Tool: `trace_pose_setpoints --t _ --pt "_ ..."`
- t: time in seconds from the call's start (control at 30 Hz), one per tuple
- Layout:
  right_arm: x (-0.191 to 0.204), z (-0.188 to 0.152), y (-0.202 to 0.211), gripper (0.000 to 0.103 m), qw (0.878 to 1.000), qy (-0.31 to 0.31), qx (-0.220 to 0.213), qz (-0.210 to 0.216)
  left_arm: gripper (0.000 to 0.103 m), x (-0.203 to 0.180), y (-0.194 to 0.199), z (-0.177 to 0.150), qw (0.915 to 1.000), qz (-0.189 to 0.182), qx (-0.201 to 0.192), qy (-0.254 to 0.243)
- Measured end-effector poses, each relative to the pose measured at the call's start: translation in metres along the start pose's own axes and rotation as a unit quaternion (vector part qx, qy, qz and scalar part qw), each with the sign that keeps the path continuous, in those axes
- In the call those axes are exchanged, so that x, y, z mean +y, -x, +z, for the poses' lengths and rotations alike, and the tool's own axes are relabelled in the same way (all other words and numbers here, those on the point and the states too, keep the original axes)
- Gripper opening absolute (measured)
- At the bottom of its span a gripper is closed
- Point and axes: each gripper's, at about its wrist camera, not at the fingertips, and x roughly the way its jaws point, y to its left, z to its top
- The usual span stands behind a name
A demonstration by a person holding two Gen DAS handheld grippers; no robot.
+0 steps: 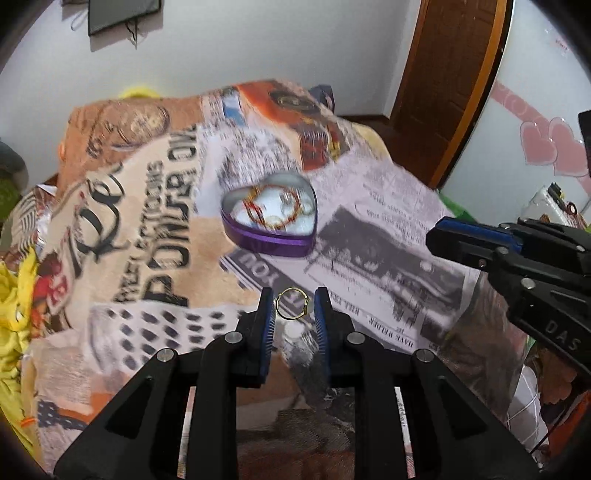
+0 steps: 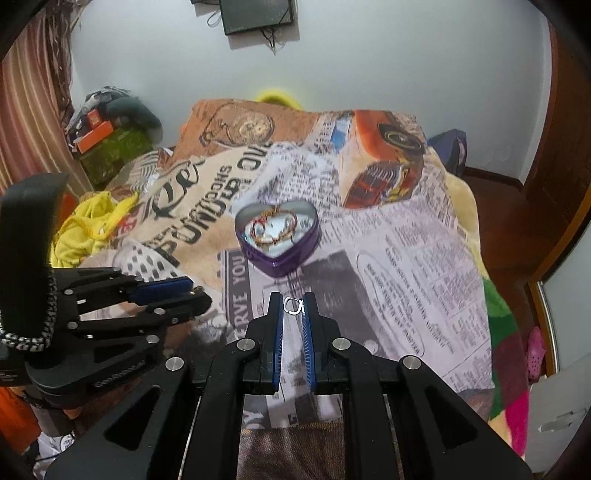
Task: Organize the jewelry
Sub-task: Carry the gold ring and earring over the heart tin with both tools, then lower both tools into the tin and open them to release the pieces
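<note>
A purple heart-shaped tin (image 1: 271, 242) lies open on the printed blanket, with red and gold bangles (image 1: 273, 206) inside; it also shows in the right wrist view (image 2: 280, 254). My left gripper (image 1: 293, 304) is shut on a gold ring (image 1: 291, 303), held above the blanket short of the tin. My right gripper (image 2: 293, 306) is shut on a small silver ring (image 2: 293, 306), also held short of the tin. Each gripper shows in the other's view: the right one (image 1: 443, 236) at the right, the left one (image 2: 195, 291) at the left.
A newspaper-print blanket (image 2: 406, 277) covers the bed. Yellow cloth (image 2: 88, 229) lies at the left edge. Boxes and clutter (image 2: 103, 129) stand at the far left by a curtain. A wooden door (image 1: 443, 74) is at the right, a dark frame (image 2: 258, 14) hangs on the wall.
</note>
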Motion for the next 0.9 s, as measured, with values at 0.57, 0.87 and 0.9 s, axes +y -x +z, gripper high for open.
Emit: trace_pose_setpoints --t 0.57,0.87,0.9 --pt "0.008 0.04 -0.008 0.009 0.999 0.015 -0.044 0.008 0.02 0.025 0.01 0.037 0.9988 -0.003 -0.045 0.018" --pt "0.002 0.052 -0.04 0.009 0.999 0.008 -0.031 0.017 0.02 0.041 -0.014 0.055 0.9987 0.0 -0.043 0.028" --pt "0.002 0.053 -0.044 0.009 0.999 0.008 -0.028 0.019 0.02 0.042 -0.016 0.056 0.9987 0.0 -0.043 0.028"
